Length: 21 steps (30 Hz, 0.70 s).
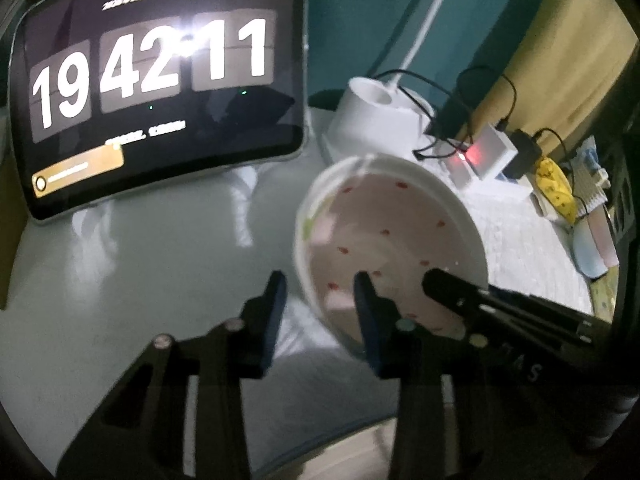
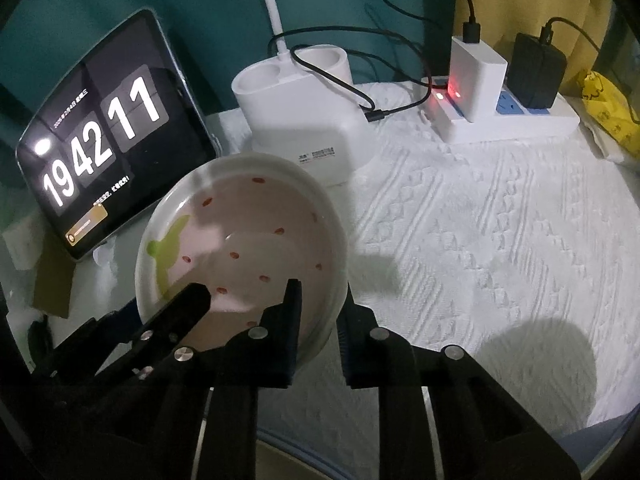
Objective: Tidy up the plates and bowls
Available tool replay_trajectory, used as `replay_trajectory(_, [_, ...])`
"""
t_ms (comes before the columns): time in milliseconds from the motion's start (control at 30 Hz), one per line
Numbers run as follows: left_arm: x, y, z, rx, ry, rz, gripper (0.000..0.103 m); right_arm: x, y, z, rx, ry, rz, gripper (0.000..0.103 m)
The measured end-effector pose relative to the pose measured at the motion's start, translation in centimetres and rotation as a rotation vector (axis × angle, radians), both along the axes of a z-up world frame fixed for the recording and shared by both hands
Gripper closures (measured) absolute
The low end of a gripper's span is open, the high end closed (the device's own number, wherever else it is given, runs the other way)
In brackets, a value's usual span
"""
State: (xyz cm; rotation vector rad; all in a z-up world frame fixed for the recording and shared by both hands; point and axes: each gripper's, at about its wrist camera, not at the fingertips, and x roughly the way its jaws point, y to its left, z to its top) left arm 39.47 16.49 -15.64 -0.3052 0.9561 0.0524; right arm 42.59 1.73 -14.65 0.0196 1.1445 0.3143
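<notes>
Holding: right claw (image 2: 318, 320) pinches the near right rim of the strawberry bowl (image 2: 256, 240), tilted above the white table (image 2: 480, 240).
Left claw (image 1: 320, 300): gaping, one finger inside the bowl's near left rim, gripping nothing.
Next: likely close left or set it down level.

My right gripper (image 2: 318, 312) is clamped on the near rim of the bowl (image 2: 240, 240), one finger inside and one outside. My left gripper (image 1: 320, 304) stands with its jaws apart, its right finger inside the bowl, the left finger outside, not clearly touching.
</notes>
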Motion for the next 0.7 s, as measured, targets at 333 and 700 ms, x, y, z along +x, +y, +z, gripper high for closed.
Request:
replay_trajectory(333, [-0.2, 0.0, 0.0, 0.009, -0.009, 0.005, 0.076, -0.9, 0.9, 0.9, -0.025, -0.028, 0.018, 0.089])
replay_trajectory(700, [-1.6, -0.1, 1.4, 0.014, -0.084, 0.005, 0.076, -1.8, 0.7, 2.8, -0.01, -0.092, 0.025, 0.089])
